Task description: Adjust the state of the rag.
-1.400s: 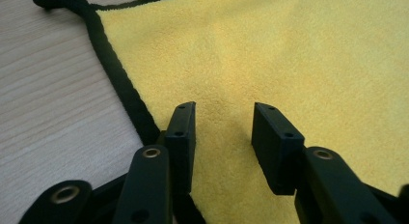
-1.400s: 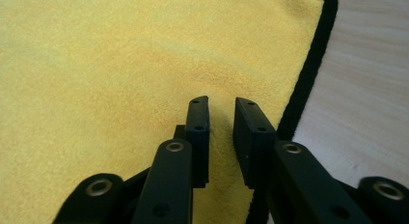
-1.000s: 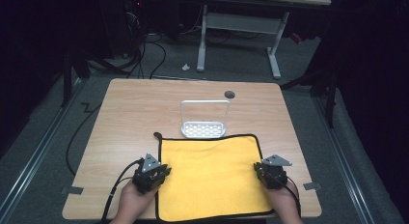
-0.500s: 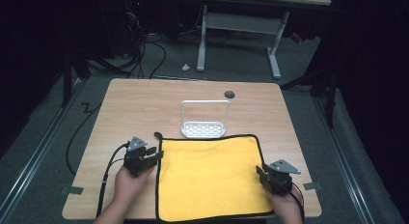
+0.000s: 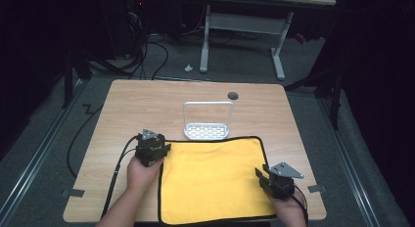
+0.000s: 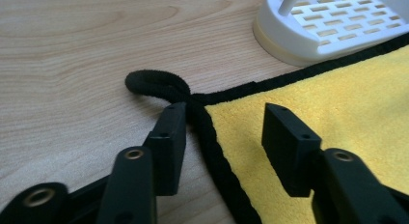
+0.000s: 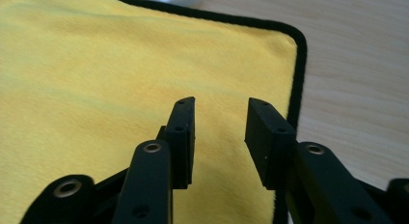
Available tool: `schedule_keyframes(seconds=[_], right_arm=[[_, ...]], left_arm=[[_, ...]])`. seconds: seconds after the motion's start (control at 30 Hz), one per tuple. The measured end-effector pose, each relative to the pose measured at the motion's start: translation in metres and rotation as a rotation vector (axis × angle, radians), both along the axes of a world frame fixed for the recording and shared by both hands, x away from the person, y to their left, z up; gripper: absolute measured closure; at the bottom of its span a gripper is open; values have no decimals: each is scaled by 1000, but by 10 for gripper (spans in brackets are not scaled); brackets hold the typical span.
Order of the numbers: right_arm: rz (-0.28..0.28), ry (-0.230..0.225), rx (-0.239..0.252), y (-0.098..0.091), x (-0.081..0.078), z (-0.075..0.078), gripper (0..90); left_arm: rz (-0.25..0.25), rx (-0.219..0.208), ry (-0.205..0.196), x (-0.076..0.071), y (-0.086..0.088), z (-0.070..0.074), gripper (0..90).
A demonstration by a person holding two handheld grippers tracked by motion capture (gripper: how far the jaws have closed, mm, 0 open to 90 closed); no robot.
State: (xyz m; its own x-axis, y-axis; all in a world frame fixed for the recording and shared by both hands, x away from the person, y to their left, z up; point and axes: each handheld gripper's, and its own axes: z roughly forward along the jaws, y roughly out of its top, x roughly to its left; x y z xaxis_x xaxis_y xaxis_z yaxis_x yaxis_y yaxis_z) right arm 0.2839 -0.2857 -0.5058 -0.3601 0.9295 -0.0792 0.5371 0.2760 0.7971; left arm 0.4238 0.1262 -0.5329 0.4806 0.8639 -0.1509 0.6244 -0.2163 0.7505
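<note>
we see the yellow cloth (image 5: 213,180) lying flat on the table (image 5: 147,100), its far edge touching the white rack (image 5: 207,131) at twelve o'clock. our left gripper (image 5: 161,149) straddles the cloth's ten o'clock corner – jaws just opened wide, gripping nothing. our right gripper (image 5: 262,177) hovers at four o'clock – jaws just opened, parted over the cloth.

The cloth (image 5: 215,180) is bright yellow with a black piped border, ending in a black loop (image 6: 152,84) at its corner. The rack (image 5: 207,130) by the cloth's far edge is white, its base patterned with rows of slots. The table (image 5: 147,104) is pale woodgrain. Both grippers' jaws are black.
</note>
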Motion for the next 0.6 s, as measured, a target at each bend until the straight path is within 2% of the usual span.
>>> schedule_keyframes(seconds=[0.07,0.2,0.23,0.3,0.33,0.37,0.4,0.43,0.47,0.5,0.57,0.6], right_arm=[[19,-6,9,6,-1,2,589],[95,-6,4,28,-3,4,524],[95,-6,4,28,-3,4,524],[132,-12,3,45,-6,6,481],[132,-12,3,45,-6,6,481],[149,-14,3,51,-8,6,479],[199,-7,4,65,-9,5,468],[218,-4,1,73,-10,5,471],[218,-4,1,73,-10,5,471],[239,-6,-6,82,-10,5,471],[281,0,-18,98,-9,5,462],[312,10,-30,114,-6,4,455]], left_arm=[[5,22,-13,-1,-2,0,606],[-45,93,-67,-8,-10,-2,789],[-45,93,-67,-8,-10,-2,808],[-50,100,-71,-9,-11,-1,840],[-51,97,-72,-9,-10,-1,840],[-52,85,-64,-9,-9,-1,846],[-50,63,-53,-8,-6,-1,849],[-48,37,-37,-7,-4,-2,849],[-46,16,-33,-5,-1,-2,849],[-43,-10,-11,-5,1,-2,849],[-45,-41,5,-4,4,-3,850],[-47,-56,13,-3,6,-3,849]])
